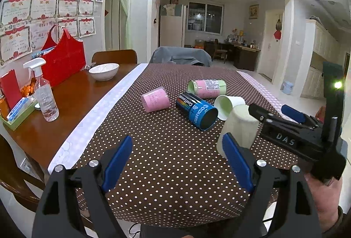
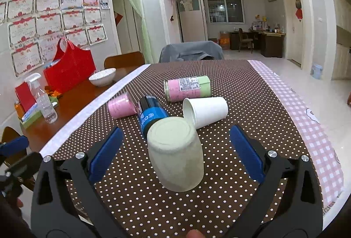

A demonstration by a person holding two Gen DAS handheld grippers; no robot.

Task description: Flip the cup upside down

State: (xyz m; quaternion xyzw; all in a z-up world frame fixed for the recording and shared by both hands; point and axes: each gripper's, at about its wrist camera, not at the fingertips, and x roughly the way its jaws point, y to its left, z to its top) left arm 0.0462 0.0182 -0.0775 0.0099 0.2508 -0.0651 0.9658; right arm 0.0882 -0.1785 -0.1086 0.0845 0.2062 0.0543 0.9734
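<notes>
Pale green, the cup [image 2: 175,152] stands mouth-down on the dotted tablecloth [image 2: 153,205] between the spread fingers of the right gripper [image 2: 174,151], which grips nothing; the left gripper [image 1: 178,161] is also released. Its rim seems flat, though its far side is hidden. Pulling back crookedly could clip the cup and topple it toward the 4 containers lying just beyond.

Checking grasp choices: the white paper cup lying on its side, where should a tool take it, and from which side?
Grip the white paper cup across its side wall near mid-length, coming from above. It lies with its open mouth toward the blue can and its closed base pointing right; the wall is exposed, while the upside-down pale green cup crowds the mouth end.
</notes>
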